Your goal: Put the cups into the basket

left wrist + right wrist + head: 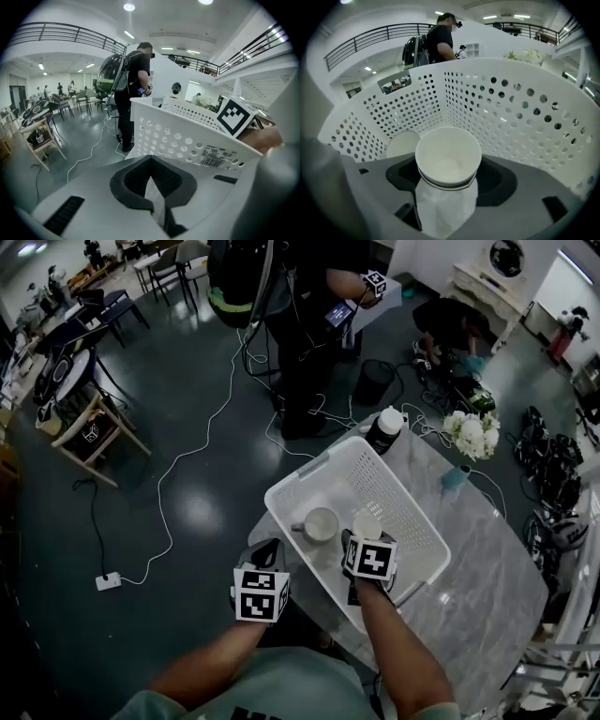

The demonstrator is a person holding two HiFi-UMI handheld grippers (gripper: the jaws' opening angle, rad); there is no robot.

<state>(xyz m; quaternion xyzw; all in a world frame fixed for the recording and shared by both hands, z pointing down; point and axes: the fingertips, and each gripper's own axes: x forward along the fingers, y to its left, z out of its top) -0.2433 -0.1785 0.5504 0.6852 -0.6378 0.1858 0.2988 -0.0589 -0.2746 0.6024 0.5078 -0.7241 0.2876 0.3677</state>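
Right gripper (367,542) is clamped on a white cup (448,157), down inside the basket (309,474) at its near edge, just beside the other cup (319,523) sitting there. Placing step, I'd say. Next up: settle it on the bottom, release, lift clear. Left gripper (157,206), jaws together and empty, hangs outside the basket's near wall.

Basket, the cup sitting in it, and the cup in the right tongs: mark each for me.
basket (314,465), head view, far-left rim.
resting cup (321,524), head view, its open mouth.
held cup (448,157), right gripper view, inner bowl.
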